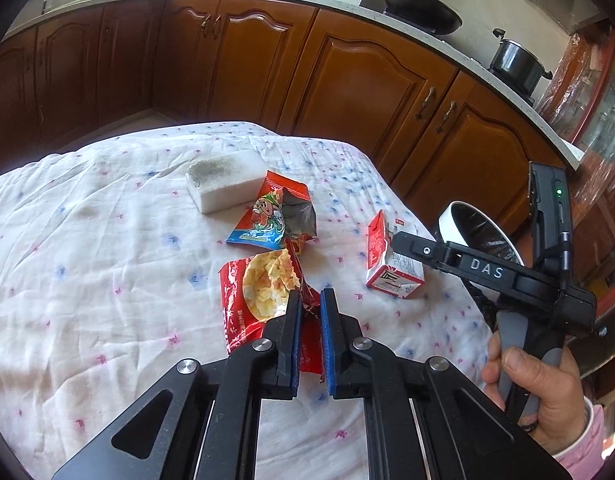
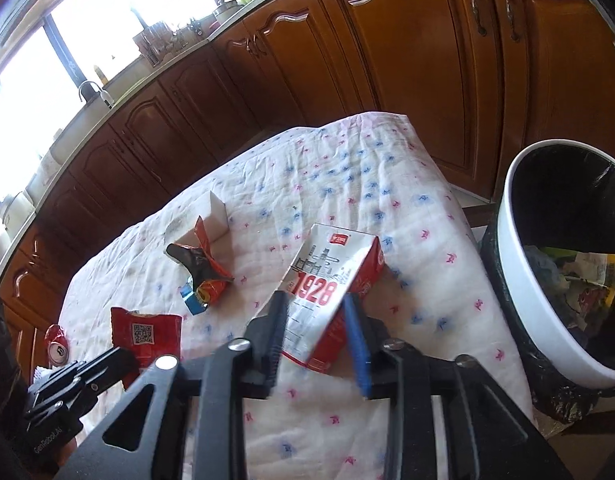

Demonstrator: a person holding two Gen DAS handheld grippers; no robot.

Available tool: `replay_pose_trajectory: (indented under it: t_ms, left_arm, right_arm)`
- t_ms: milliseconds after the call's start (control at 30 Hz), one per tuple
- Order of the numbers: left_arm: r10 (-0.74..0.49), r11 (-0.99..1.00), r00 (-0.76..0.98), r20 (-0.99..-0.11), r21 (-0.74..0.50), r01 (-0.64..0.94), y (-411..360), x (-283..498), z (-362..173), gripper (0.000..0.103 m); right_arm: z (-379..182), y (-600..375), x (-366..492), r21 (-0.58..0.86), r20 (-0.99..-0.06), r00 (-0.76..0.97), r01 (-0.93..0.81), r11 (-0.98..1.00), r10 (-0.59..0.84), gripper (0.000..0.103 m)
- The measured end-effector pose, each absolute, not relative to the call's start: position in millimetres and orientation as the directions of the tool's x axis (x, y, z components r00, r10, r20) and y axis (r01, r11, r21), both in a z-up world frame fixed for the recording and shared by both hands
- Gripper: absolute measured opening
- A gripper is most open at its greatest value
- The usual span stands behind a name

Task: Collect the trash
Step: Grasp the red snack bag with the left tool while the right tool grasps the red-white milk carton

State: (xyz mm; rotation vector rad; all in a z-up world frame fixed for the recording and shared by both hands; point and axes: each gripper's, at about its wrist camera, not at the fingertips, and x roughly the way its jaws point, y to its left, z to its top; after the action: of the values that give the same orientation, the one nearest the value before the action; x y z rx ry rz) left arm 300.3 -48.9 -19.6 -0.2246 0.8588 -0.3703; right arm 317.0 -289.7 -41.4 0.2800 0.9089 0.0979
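Observation:
My left gripper (image 1: 310, 304) is shut on the edge of a red snack wrapper (image 1: 255, 292) with a picture of crisps, which lies on the cloth-covered table (image 1: 87, 260). The right wrist view shows the same wrapper (image 2: 147, 332) at the tip of the left gripper (image 2: 111, 360). A crushed red and white carton (image 2: 327, 284) marked 1928 sits between the fingers of my right gripper (image 2: 315, 308), and both pads press its sides. From the left wrist view, the carton (image 1: 391, 268) lies at the table's right edge under the right gripper (image 1: 399, 246). A torn cartoon wrapper (image 1: 275, 216) lies behind.
A white sponge block (image 1: 223, 184) lies beyond the wrappers. A white trash bin (image 2: 503, 216) with a black liner and some rubbish inside stands off the table's right side. A red can (image 2: 57, 344) shows at the left edge. Brown kitchen cabinets (image 1: 347, 80) run behind the table.

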Motion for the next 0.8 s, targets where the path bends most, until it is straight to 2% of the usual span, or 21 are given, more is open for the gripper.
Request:
replay_pose_trajectory:
  t_ms: [33,233,467,800]
  left_arm:
    - [-0.403,0.914,0.597,-0.693,-0.34,0.222,-46.8,299.3,-19.0,0.007]
    - [-0.404,0.912,0.598,-0.693,-0.352,0.209,-39.7,299.1,-18.6,0.007]
    - [-0.421,0.905,0.59,-0.688,-0.359,0.228,-46.0,300.8,-17.6,0.007]
    - [-0.468,0.884,0.568,-0.677,-0.355,0.305,-79.5,299.9,-12.3,0.007]
  right_arm:
    - [-43.1,-288.0,320.5,0.278,-0.766,0.613,0.045,0.959,0.193,0.067]
    - [-62.5,-272.2,342.4,0.225,-0.808,0.575,0.101,0.969,0.128,0.067]
    - [-62.0,-278.6,326.4,0.191,-0.785,0.609,0.064,0.979,0.113,0.052]
    - [-36.0,-316.5,258.3,0.301,-0.714,0.672,0.039,0.953,0.198,0.05]
